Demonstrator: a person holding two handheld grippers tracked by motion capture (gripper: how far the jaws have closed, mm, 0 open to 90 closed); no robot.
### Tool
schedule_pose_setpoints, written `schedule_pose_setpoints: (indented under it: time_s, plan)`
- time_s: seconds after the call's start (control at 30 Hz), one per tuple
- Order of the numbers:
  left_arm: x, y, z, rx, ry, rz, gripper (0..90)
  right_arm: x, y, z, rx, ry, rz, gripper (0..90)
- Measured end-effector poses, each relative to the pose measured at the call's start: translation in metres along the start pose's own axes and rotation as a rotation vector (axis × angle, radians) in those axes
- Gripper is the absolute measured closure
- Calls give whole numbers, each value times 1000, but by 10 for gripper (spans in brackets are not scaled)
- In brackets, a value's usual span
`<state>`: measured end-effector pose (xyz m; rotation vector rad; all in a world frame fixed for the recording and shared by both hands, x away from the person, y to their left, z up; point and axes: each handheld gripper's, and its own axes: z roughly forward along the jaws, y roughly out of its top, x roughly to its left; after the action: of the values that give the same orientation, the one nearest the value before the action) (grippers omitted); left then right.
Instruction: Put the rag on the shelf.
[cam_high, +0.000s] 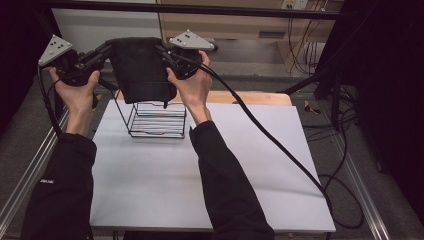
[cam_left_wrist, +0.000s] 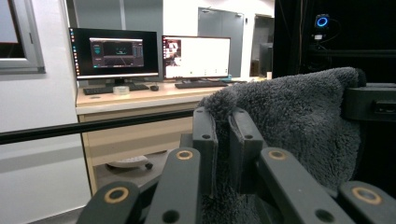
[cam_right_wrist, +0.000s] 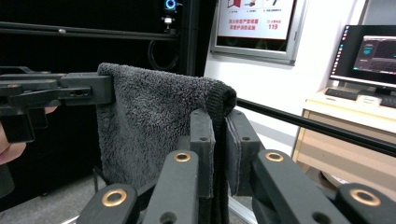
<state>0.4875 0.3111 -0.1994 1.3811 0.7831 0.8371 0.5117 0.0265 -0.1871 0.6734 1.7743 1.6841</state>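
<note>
From my station, the dark towel (cam_high: 140, 67) hid the top of the wire rack (cam_high: 157, 120) behind its hanging lower edge. Beside the towel, my sleeves ran off the bottom edge, and the monitor (cam_left_wrist: 196, 57) text behind it was too small to read.
</note>
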Motion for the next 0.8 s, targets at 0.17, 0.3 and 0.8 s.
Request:
schedule_pose_setpoints:
  time_s: [0.17, 0.3, 0.8]
  plan:
    - [0, -5, -6, -6, 2, -8, 820, 5, -3, -3, 3, 18, -15, 831]
    - [0, -9, -11, -7, 3, -8, 820, 9, -4, -3, 10, 24, -22, 831]
    - [-7, -18, -22, 24, -11, 1, 820, 14, -16, -12, 28, 42, -27, 831]
